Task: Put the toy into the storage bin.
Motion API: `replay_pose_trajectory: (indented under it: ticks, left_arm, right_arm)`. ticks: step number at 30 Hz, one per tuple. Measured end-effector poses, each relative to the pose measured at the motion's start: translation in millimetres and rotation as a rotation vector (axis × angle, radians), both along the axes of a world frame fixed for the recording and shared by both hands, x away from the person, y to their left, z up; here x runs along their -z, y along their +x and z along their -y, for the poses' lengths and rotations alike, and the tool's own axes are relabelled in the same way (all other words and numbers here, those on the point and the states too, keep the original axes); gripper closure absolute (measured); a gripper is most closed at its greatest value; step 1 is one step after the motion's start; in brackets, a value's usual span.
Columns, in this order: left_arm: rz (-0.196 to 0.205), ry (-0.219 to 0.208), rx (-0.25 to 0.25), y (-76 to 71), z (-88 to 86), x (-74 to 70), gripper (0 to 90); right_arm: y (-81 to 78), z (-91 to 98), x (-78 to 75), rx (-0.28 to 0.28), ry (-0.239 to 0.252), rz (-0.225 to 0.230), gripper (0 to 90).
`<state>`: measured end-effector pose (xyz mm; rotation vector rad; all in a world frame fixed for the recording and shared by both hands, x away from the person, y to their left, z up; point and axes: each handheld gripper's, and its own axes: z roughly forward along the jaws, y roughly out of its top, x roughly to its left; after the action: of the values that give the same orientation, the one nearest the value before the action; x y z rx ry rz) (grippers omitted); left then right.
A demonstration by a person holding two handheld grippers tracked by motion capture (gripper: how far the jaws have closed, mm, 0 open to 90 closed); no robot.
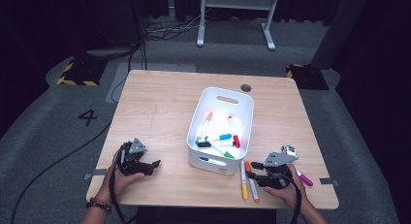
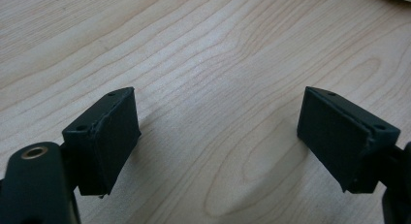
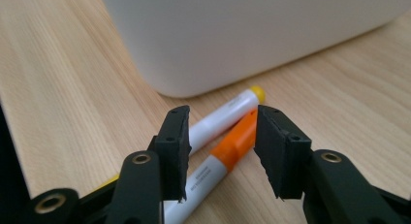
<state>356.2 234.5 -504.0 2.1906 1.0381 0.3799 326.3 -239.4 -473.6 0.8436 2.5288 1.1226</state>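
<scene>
Right tool (image 3: 220, 151) straddles orange marker (image 3: 232, 149), low.

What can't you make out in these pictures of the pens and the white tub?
- Right gripper, right gripper view: whether its pads touch the orange marker between the jaws; the jaws hide the contact.
- Yellow marker, right gripper view: its near end lies behind the jaw.
- White bin, high view: pens inside overlap, too small to count surely.
- Pink marker, high view: partly under the hand.
- Small white object, high view: too small to identify.
</scene>
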Motion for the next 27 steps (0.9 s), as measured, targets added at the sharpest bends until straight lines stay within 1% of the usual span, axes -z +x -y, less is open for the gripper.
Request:
replay_pose_trajectory:
  ticks: [1, 2, 4, 5, 6, 7, 9, 10, 11, 13, 15, 17, 18, 20, 21, 25, 27]
  left_arm:
    - [0.001, 0.000, 0.001, 0.1, 0.0, 0.0, 15.2]
    - [0.001, 0.000, 0.001, 0.0, 0.0, 0.0, 15.2]
    - [0.000, 0.001, 0.002, 0.1, -0.1, 0.0, 15.3]
    - [0.000, -0.001, 0.000, 0.0, 0.0, 0.0, 15.2]
    - [0.001, -0.002, 0.000, 0.0, 0.0, 0.2, 15.2]
    - [0.001, -0.002, 0.000, 0.0, 0.0, 0.1, 15.2]
    - [0.000, 0.000, 0.000, 0.0, 0.0, 0.0, 15.3]
    - [0.001, 0.000, 0.001, 0.1, 0.0, 0.0, 15.3]
    - [0.001, 0.000, 0.001, 0.1, 0.0, 0.0, 15.3]
    - [0.000, 0.000, 0.000, 0.0, 0.0, 0.0, 15.3]
    - [0.001, 0.000, 0.001, 0.1, 0.0, 0.0, 15.2]
    - [0.000, 0.000, 0.001, 0.1, 0.0, 0.0, 15.3]
    - [0.001, 0.000, 0.001, 0.1, 0.0, 0.0, 15.2]
    - [0.001, -0.001, 0.001, 0.1, 0.0, 0.0, 15.2]
    - [0.001, -0.001, 0.001, 0.1, 0.0, 0.0, 15.3]
    - [0.002, 0.001, 0.003, 0.1, -0.1, -0.1, 15.2]
    - [0.002, 0.001, 0.003, 0.1, -0.1, 0.0, 15.3]
  right_arm:
    - [0.6, -0.6, 2.6, 0.006, 0.000, -0.007, 57.0]
    - [1.3, -0.6, 4.5, 0.010, -0.005, -0.005, 57.0]
    - [2.8, 0.2, 8.3, 0.024, -0.020, -0.012, 57.0]
    - [4.2, 1.6, 9.9, 0.025, -0.035, -0.004, 56.7]
    - [4.5, 2.1, 10.8, 0.038, -0.038, 0.004, 57.3]
    - [6.1, 4.0, 12.2, 0.050, -0.053, 0.015, 57.6]
    - [10.2, 9.7, 15.0, 0.073, -0.043, -0.008, 58.2]
    - [11.3, 11.6, 15.8, 0.075, -0.046, -0.012, 58.7]
    - [12.4, 13.4, 16.9, 0.087, -0.042, -0.021, 60.5]
    - [15.0, 17.3, 19.0, 0.108, -0.050, -0.045, 62.1]
    - [15.0, 18.3, 19.5, 0.104, -0.056, -0.033, 63.7]
    - [15.2, 18.8, 19.0, 0.106, -0.061, -0.034, 64.9]
    - [15.0, 18.9, 19.0, 0.108, -0.064, -0.029, 68.9]
    - [15.1, 19.5, 18.6, 0.116, -0.060, -0.034, 71.6]
    - [15.9, 20.4, 18.6, 0.115, -0.067, -0.028, 73.7]
    - [15.5, 21.1, 18.5, 0.138, -0.062, -0.031, 74.3]
    - [15.3, 22.1, 18.5, 0.134, -0.063, -0.032, 74.5]
